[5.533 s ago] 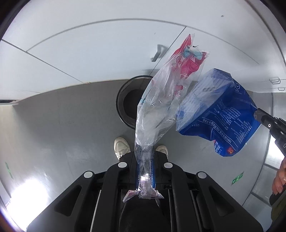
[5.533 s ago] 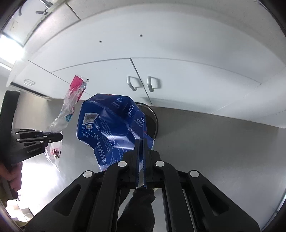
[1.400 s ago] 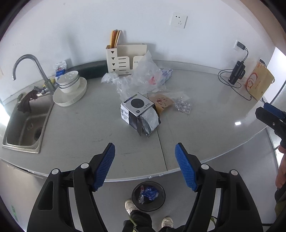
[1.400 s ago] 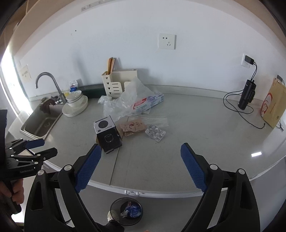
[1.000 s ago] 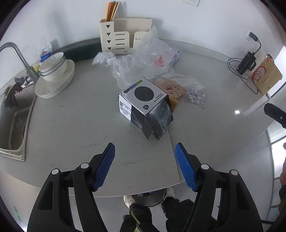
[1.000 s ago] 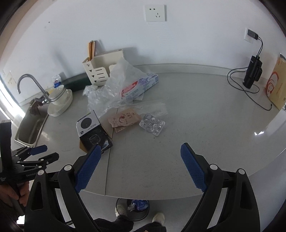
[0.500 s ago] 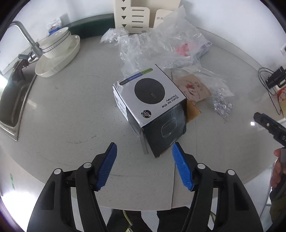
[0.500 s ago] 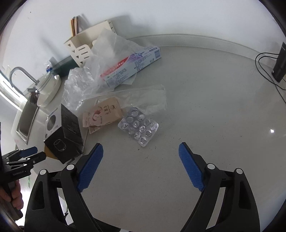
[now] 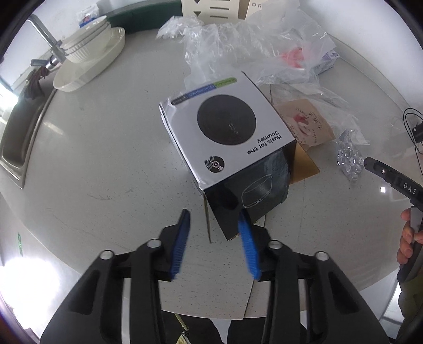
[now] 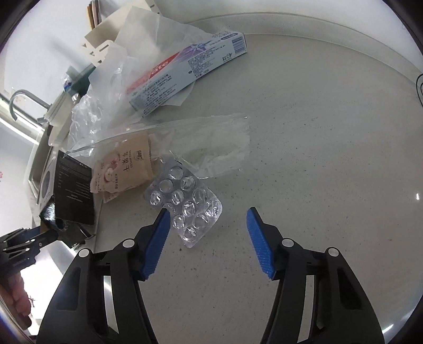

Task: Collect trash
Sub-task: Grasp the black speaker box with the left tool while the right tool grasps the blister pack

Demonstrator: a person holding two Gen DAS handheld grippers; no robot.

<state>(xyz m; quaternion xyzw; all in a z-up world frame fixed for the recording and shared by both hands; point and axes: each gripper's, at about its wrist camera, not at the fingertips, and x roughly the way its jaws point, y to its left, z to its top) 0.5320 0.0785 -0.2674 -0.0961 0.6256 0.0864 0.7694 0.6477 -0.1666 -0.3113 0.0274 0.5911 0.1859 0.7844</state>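
Note:
A black and white speaker box (image 9: 227, 137) stands on the grey counter (image 9: 105, 158). My left gripper (image 9: 214, 214) hangs just over the box's near lower corner, which lies between the closing jaws. Its right pad (image 9: 246, 238) is at the black face and the left pad (image 9: 181, 243) stands apart. An empty blister pack (image 10: 187, 209) lies flat between the closing jaws of my right gripper (image 10: 208, 211), close to the left pad (image 10: 158, 238) and untouched. A beige snack packet (image 10: 124, 166), clear plastic bags (image 10: 201, 140) and a toothpaste box (image 10: 185, 74) lie behind it.
A sink (image 9: 15, 132) and a faucet are at the far left, with stacked bowls on a plate (image 9: 90, 58) beside them. A cream holder (image 9: 219, 8) stands against the wall. A black cable (image 9: 415, 124) lies at the right. The counter's front edge runs just below both grippers.
Both grippers have dropped towards the counter and their jaws have narrowed. The left one has closed in on the box, the right one on the blister pack.

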